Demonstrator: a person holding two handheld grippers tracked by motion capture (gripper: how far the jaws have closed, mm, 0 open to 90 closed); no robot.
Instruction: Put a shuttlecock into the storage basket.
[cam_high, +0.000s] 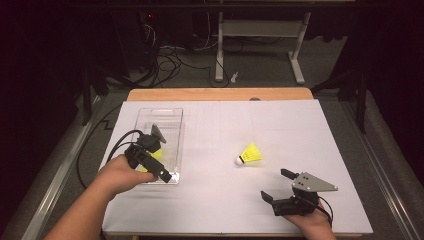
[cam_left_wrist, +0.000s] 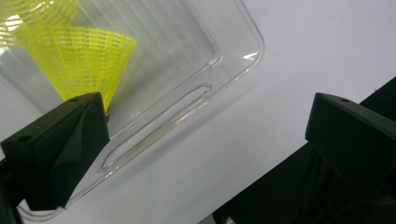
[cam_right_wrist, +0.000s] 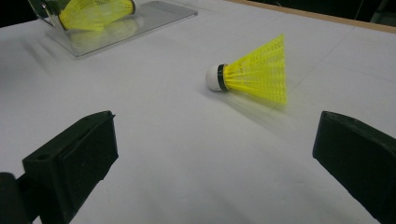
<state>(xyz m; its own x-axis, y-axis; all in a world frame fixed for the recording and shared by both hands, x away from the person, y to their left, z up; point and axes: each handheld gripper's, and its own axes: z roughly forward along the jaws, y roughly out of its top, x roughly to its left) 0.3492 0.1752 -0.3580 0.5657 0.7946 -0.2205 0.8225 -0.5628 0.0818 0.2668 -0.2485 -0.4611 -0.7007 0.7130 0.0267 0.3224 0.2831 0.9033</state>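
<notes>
Over by the bench's left edge there's a clear rectangular plastic tray (cam_high: 170, 116) lying flat on the white sheet covering the bench (cam_high: 240, 130). The left gripper (cam_high: 161, 175) hangs over the tray's near end, and its 2 black jaws are spread wide with nothing between them. From the left gripper view, 1 jaw sits over the tray's rim (cam_left_wrist: 187, 100) and the other is out over the white sheet. Inside the tray, towards its near end, lies a yellow mesh shuttlecock (cam_left_wrist: 81, 60), just past that first jaw; can't tell if the two are touching.

Moving right, roughly mid-bench, a 2nd yellow mesh shuttlecock with a white cork tip (cam_high: 249, 154) lies on its side on the sheet, tip pointing towards the near-left corner, well apart from the tray.

Near the front edge on the right, the right gripper (cam_high: 276, 184) is low over the sheet, jaws wide open and empty. In the right gripper view that shuttlecock (cam_right_wrist: 252, 72) sits ahead of the jaws, not between them.
</notes>
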